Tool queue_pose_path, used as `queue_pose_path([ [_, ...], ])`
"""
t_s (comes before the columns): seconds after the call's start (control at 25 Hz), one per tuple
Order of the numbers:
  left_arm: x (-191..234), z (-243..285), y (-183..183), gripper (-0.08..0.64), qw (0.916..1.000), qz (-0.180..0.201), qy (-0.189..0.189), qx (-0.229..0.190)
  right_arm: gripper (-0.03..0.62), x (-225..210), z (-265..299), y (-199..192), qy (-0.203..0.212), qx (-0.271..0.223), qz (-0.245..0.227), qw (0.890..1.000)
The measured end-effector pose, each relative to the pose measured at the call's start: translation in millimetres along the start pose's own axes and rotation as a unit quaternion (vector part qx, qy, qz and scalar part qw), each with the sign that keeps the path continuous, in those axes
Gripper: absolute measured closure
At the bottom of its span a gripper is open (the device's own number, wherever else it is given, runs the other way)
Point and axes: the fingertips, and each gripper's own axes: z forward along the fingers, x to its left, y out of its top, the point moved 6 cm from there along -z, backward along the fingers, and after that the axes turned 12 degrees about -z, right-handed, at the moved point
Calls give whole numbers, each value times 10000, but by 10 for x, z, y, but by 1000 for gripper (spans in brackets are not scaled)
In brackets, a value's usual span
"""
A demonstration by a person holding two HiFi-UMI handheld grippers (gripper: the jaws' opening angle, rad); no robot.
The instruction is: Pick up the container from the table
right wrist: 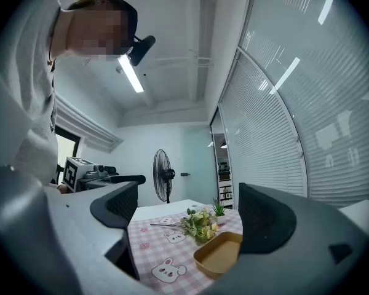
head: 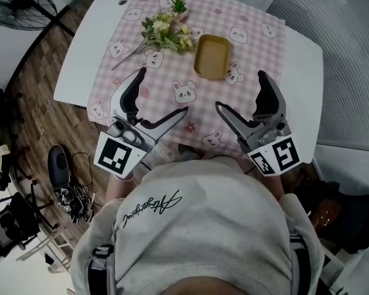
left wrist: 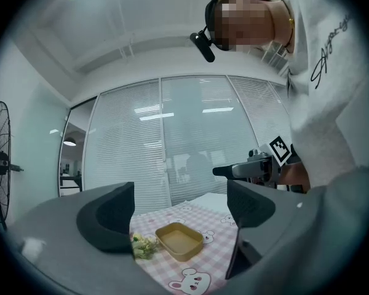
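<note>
An empty tan rectangular container [head: 212,56] lies on the pink checked tablecloth [head: 172,97], toward the table's far side. It shows between the jaws in the left gripper view [left wrist: 179,240] and low at the right jaw in the right gripper view [right wrist: 220,255]. My left gripper [head: 165,90] hangs open above the cloth's near left part, well short of the container. My right gripper [head: 238,90] is open too, near and slightly right of the container. Both are empty.
A bunch of artificial flowers [head: 165,34] and a small potted plant [head: 179,3] sit just left of the container. The white table [head: 304,72] extends beyond the cloth on both sides. A standing fan [head: 21,3] is on the floor at far left; cables and gear [head: 67,183] lie near left.
</note>
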Motion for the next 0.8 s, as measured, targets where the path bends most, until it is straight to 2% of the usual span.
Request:
queue_pose_path([
  [0.52,-83,313,-122,104,9994,52,-198,272,95,-275,-71,-105,148,67,4,9999],
  [0.8,-31,571,-409,104,9974,-26,-365,622,95,-348,18,-472,427,506,74,9978],
])
